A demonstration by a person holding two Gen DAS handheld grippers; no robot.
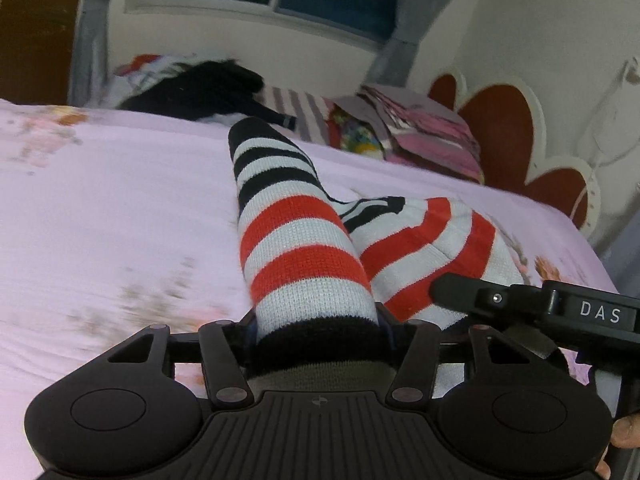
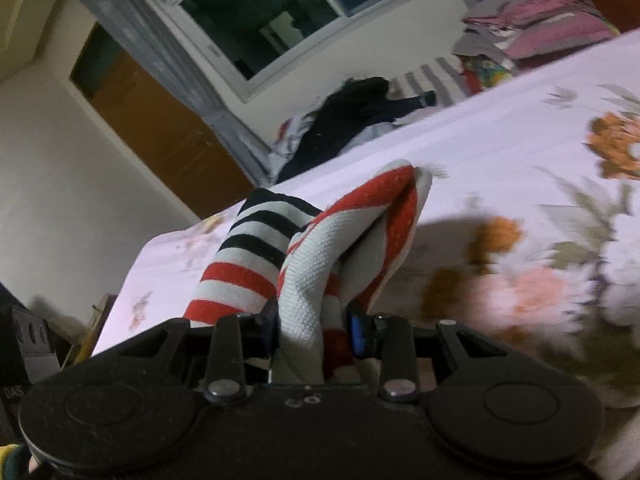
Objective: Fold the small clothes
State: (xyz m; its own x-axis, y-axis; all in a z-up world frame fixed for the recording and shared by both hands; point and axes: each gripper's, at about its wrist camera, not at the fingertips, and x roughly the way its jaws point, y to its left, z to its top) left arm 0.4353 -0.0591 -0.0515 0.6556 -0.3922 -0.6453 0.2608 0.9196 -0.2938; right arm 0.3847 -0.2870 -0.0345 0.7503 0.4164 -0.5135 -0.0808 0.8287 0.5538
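Both jaws clamping striped sock (image 1: pixel 304 256), bedsheet (image 1: pixel 120 208) beyond

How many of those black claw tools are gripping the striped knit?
2. The left gripper clamps the striped garment at its black cuff; the right gripper pinches a bunched red-and-white fold beside it.

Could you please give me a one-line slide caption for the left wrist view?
Left gripper clamps the striped garment by its black cuff above the floral bedsheet, right gripper alongside.
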